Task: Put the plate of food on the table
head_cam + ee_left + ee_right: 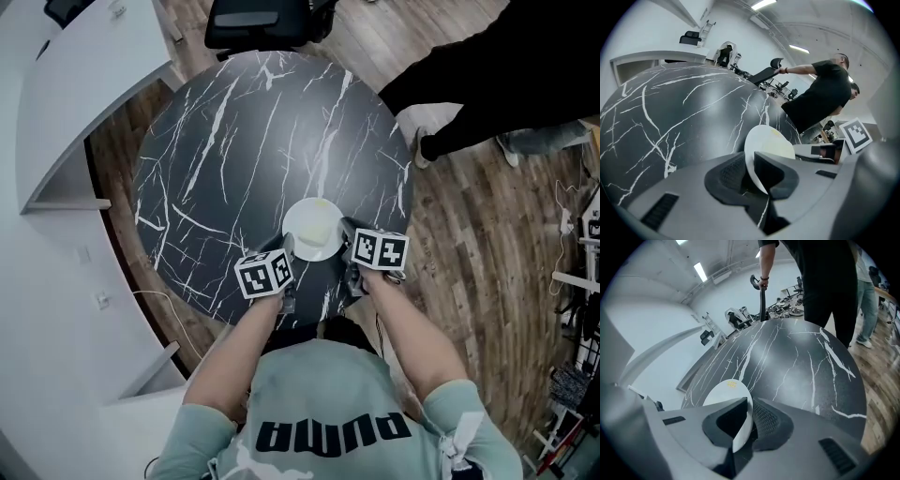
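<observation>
White plate held from both sides over the near part of the round black table.

The left claw (752, 176) is closed on the plate's (300, 236) left rim, and the right claw (743, 420) is clamped on its right rim, each with the thin white edge pinched between its dark pads. A pale yellow bit of food (322, 223) lies on the plate. The plate sits over the marbled table (234, 141) close to its near edge, right in front of the person holding it; whether it already touches the top cannot be told. At the far right of the table stands another person in black (487, 66), one hand on a black office chair (258, 23) at the far edge. Wooden floor (469, 262) lies to the right, and a white curved counter (56, 112) to the left.
</observation>
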A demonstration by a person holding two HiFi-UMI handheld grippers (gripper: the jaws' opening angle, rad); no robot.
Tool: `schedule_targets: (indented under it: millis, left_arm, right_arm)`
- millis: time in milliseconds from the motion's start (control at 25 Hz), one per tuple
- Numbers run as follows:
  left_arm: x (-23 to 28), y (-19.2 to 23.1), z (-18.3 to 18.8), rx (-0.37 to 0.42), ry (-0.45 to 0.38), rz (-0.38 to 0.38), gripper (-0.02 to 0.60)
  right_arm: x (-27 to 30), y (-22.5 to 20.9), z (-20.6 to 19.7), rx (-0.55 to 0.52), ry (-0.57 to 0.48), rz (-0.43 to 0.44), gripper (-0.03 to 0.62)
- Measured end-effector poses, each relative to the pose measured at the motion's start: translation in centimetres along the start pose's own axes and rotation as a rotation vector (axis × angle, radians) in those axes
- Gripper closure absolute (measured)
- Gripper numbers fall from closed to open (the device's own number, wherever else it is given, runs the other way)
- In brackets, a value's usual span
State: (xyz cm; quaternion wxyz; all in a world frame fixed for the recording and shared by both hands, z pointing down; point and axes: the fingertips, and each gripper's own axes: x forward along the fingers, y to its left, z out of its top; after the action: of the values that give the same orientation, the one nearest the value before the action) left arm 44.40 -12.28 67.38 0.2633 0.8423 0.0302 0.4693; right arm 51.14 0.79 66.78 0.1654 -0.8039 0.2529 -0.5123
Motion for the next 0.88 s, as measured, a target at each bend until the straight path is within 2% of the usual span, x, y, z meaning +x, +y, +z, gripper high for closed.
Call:
schedule_targets:
  millis: [520,880]
  left_arm:
    - [1.1,0.6,-0.7,0.055,0.025,0.024,0.515]
    - [1.1,0.9,-0.3,0.187,0.0,0.038,0.49]
  right_arm:
    - [1.0,-0.5,-0.6,-0.038,0.013,-0.036,0.56]
    - [1.4,-0.2,-0.2,-0.169,0.012,-0.099,0.555]
